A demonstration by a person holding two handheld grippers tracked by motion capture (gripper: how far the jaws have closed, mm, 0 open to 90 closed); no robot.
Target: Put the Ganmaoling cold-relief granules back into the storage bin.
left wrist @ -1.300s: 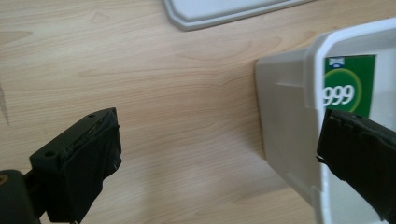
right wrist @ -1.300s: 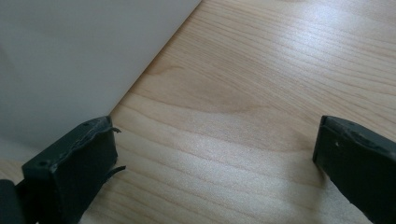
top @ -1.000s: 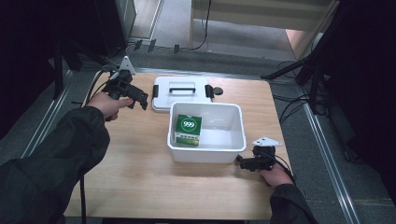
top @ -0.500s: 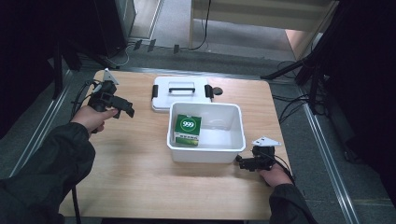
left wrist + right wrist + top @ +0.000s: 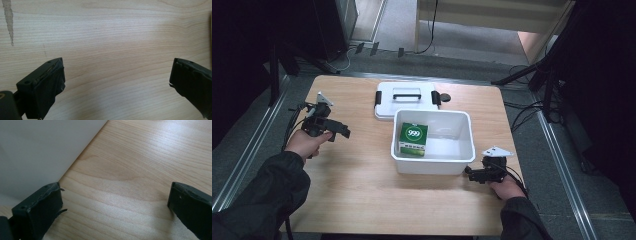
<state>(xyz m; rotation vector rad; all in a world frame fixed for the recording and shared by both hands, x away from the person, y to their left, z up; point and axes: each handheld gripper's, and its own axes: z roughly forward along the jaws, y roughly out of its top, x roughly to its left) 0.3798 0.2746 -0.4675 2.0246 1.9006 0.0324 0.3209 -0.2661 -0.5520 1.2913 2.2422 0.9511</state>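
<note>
Inside white bin (image 5: 432,164), green box (image 5: 413,139)

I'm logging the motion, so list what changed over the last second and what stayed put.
The left tool drew back from near the lid toward the table's left edge and nearer the person, jaws open and empty over bare wood. Nothing was gripped or released. The right tool stayed open by the white bin's near right corner. The green box inside the bin and the lid did not move.
</note>
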